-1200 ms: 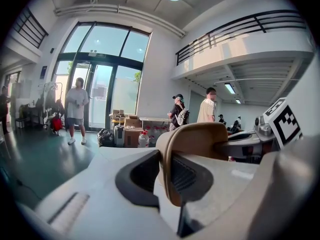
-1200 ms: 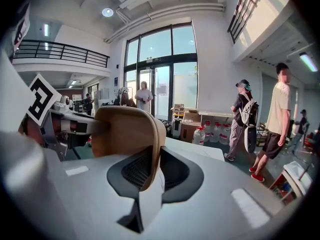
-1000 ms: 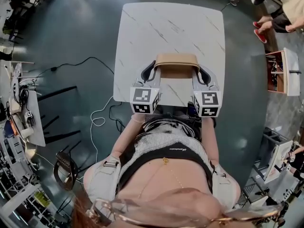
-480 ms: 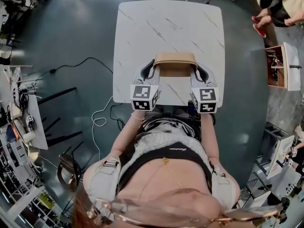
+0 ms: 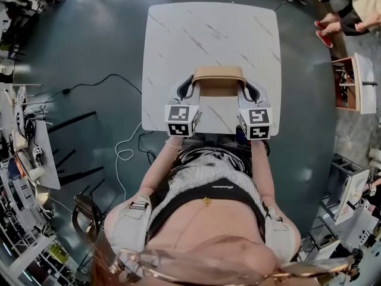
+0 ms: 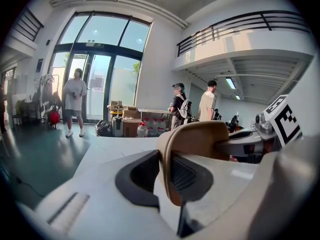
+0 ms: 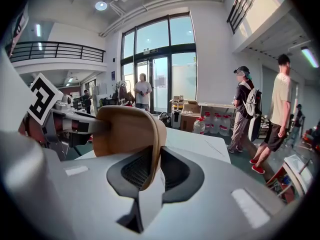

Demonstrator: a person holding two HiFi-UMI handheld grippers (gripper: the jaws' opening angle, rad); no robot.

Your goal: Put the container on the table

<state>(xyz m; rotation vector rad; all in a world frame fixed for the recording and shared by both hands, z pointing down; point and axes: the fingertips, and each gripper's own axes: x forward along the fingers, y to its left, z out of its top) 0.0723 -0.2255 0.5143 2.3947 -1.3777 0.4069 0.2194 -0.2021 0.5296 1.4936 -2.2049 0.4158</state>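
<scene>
Since the earlier frame, both marker cubes have shifted slightly toward the upper part of the head view. The container has kept its place at frame centre between them.

Left of centre: the left gripper (image 5: 191,88) is closed on the left end wall of the container (image 5: 220,81). In the left gripper view, the two dark pads of the left gripper (image 6: 167,170) sit one on each side of the tan wall of the container (image 6: 200,139) and press on it.

Centre: the container is a tan, open-topped tray. It lies level over the near half of the white marbled worktop (image 5: 202,34). Contact between its base and the worktop cannot be confirmed.

Right of centre: the right gripper (image 5: 250,89) is closed on the opposite end wall. In the right gripper view, the pads of the right gripper (image 7: 149,170) clamp the thin wall of the container (image 7: 125,131), narrowly apart.

Both grippers hold the container only.
</scene>
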